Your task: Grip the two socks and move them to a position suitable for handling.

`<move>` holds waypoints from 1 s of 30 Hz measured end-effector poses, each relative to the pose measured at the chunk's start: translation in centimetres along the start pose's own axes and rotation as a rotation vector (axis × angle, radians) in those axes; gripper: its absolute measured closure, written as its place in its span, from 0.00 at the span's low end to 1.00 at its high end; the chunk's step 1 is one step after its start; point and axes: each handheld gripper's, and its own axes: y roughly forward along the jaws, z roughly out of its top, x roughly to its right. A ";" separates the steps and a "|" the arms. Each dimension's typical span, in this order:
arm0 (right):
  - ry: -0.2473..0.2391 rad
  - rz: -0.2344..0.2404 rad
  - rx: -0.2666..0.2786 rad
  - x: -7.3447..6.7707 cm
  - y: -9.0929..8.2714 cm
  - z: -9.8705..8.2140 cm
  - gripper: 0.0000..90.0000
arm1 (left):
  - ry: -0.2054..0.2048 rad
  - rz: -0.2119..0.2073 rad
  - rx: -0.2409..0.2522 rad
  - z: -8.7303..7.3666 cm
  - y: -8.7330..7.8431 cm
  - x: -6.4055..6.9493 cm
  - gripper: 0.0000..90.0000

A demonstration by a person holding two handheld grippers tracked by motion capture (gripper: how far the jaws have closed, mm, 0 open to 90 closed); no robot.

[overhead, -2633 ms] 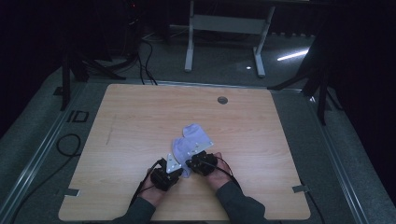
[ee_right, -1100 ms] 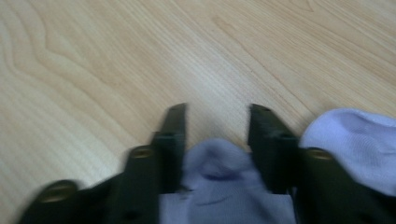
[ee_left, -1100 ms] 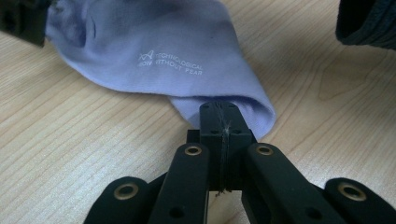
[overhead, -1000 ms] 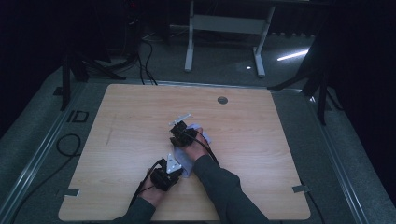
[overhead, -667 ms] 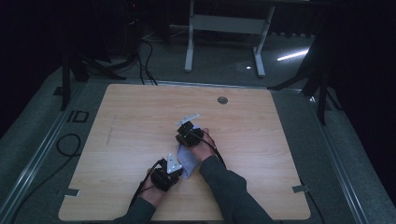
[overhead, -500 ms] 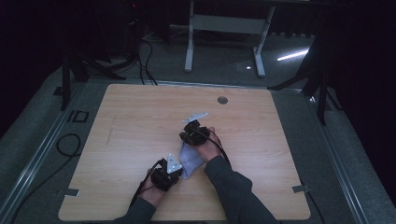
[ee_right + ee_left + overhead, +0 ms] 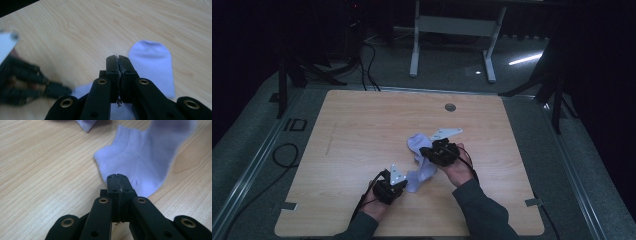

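A: Where is the sock point(image 7: 421, 159) lying?

B: On the wooden table point(image 7: 362, 130), a little toward the person's side of the middle. In the high view it is a pale lilac strip running from beside the left gripper point(image 7: 390, 188) up to the right gripper point(image 7: 436, 152), with its far end bunched just beyond that gripper.

A: What are the 2 grippers doing?

B: In the left gripper view the left gripper's point(image 7: 117, 178) jaws are pressed together, and the lilac fabric point(image 7: 140, 162) lies right around and behind their tips. A few threads show in the seam between the jaws, so it looks like a pinch on the sock's edge, near the ribbed cuff. In the right gripper view the right gripper's point(image 7: 117, 60) jaws are also pressed together, with fabric below them and fibres in the seam. The rounded toe end point(image 7: 152, 65) lies flat on the wood just beyond.

A: Anything else in that view?

B: The left gripper point(image 7: 27, 80) shows at the left, blurred, with the fingers of the hand around it.
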 end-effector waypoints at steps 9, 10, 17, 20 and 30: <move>0.056 0.000 0.006 0.9 -2.5 -4.3 0.96 | -0.027 0.016 -0.011 -0.2 -0.3 -0.6 0.99; 0.056 0.000 0.006 0.9 -2.5 -4.3 0.96 | -0.027 0.016 -0.011 -0.2 -0.3 -0.6 0.99; 0.083 -0.011 0.013 1.3 -4.8 -7.0 0.96 | -0.034 0.023 -0.028 -0.2 -0.5 -0.8 0.99; 0.078 -0.032 0.012 1.4 -5.5 -7.6 0.96 | -0.037 0.024 -0.030 -0.2 -0.5 -0.8 0.98; 0.083 -0.057 0.023 2.0 -6.5 -8.2 0.78 | -0.026 -0.021 0.029 0.5 -0.7 -0.3 0.90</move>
